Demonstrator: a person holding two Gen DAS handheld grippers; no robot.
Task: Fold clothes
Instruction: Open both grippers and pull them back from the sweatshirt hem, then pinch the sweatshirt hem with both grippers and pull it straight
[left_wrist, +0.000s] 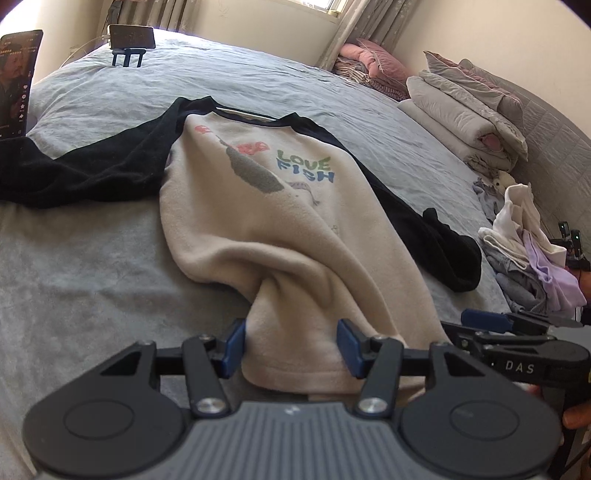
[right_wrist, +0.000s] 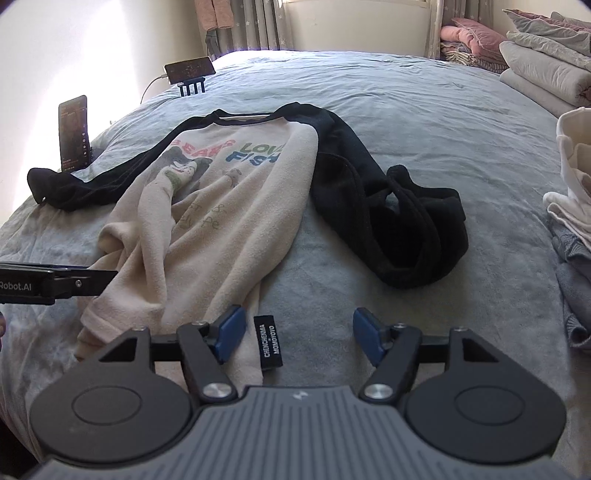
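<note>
Left tool (left_wrist: 291, 347), jaws wide, straddles the hem of the cream fleece raglan sweatshirt with black sleeves (left_wrist: 258, 206); its length runs straight away toward the bed's (left_wrist: 92, 266) far edge.

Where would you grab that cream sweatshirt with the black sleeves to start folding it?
By the bottom hem, from the near edge of the bed. The sweatshirt lies chest up with its hem bunched toward both hand-held grippers. The left hand-held gripper already straddles the hem, fingers open; the right hand-held gripper is open at the hem corner by the black label.
</note>
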